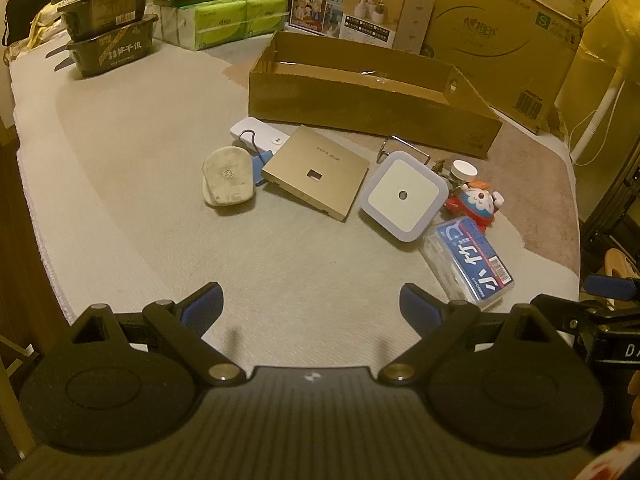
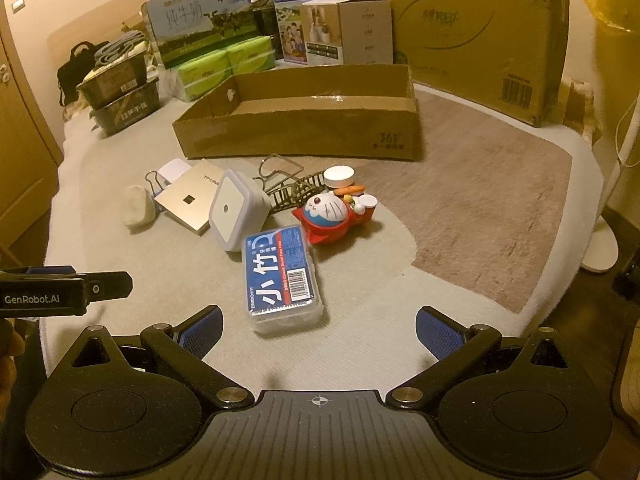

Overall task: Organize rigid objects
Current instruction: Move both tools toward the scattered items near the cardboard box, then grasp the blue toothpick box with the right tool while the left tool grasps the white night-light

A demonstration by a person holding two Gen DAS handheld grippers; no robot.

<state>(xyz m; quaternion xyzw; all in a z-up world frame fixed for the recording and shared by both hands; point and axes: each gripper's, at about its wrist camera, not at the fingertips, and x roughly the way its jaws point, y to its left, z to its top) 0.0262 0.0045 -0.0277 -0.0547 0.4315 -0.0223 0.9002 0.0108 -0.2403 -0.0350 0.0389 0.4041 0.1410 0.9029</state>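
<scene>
Loose items lie on a pale mat in front of a low open cardboard tray (image 1: 360, 108) (image 2: 304, 136): a white oval pad (image 1: 228, 180) (image 2: 138, 205), a gold flat panel (image 1: 316, 170) (image 2: 188, 200), a square white night light (image 1: 404, 196) (image 2: 236, 210), a red cat figurine (image 1: 474, 204) (image 2: 332, 216) and a clear box with a blue label (image 1: 468, 264) (image 2: 284, 280). My left gripper (image 1: 312, 308) is open and holds nothing, well short of the pile. My right gripper (image 2: 318, 330) is open too, with the blue-label box just ahead between its fingers' line.
Behind the tray stand milk cartons (image 2: 200, 20), green tissue packs (image 1: 232, 20), a white carton (image 1: 384, 12) and a big cardboard box (image 2: 476, 32). Stacked dark trays (image 1: 110, 36) sit at the far left. A wire rack (image 2: 292, 192) and a white jar (image 2: 339, 178) lie among the items.
</scene>
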